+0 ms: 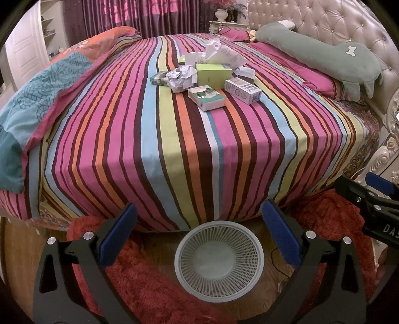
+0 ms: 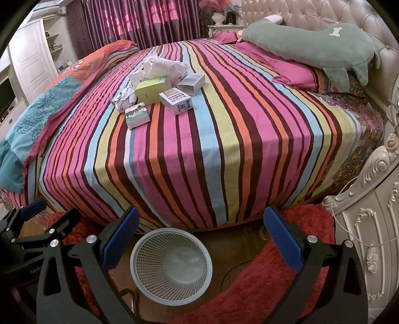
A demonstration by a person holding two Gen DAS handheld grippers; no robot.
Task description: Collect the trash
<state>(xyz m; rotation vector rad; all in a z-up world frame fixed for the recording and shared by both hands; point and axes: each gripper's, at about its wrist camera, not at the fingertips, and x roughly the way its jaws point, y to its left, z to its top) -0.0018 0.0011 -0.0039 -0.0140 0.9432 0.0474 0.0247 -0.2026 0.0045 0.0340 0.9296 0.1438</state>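
A pile of trash lies on the striped bed: a green box, a white-and-teal box, a white printed box, crumpled paper and loose paper sheets. The pile also shows in the right wrist view, with the green box and the printed box. A grey mesh wastebasket stands empty on the floor by the bed, also in the right wrist view. My left gripper and right gripper are open and empty, above the basket.
A green plush pillow and pink pillows lie by the tufted headboard. A folded quilt lies on the bed's left. A red shaggy rug covers the floor. A white carved nightstand stands at right.
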